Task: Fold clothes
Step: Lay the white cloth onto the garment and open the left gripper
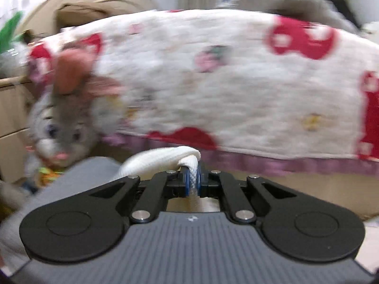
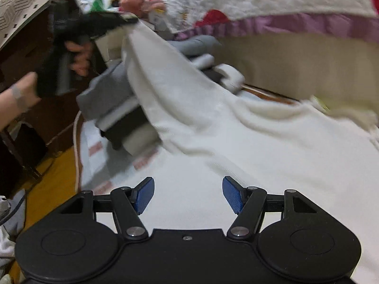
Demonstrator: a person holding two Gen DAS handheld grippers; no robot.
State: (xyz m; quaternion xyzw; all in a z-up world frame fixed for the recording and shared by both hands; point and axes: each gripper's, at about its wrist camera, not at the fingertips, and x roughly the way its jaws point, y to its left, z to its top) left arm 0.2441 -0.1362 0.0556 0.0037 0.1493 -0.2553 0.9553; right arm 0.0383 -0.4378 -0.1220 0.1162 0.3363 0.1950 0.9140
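Observation:
A white knitted garment point(image 2: 213, 127) lies spread over the bed, one edge pulled up toward the upper left. In the left wrist view my left gripper point(image 1: 193, 181) is shut on a bunched fold of that white garment point(image 1: 163, 163), which sticks up between the blue pads. The right wrist view shows the same left gripper point(image 2: 128, 21) as a blurred black shape in a person's hand point(image 2: 78, 56), lifting the cloth's edge. My right gripper point(image 2: 188, 195) hovers over the flat near part of the garment, jaws wide apart, nothing between its blue pads point(image 2: 144, 195).
A stack of folded grey, white and black clothes point(image 2: 123, 108) sits left of the lifted edge. A white blanket with red shapes and a purple hem point(image 1: 225, 85) hangs behind. A grey plush rabbit point(image 1: 64, 123) sits at left. Dark wooden furniture point(image 2: 28, 47) and yellow floor point(image 2: 54, 172) border the bed.

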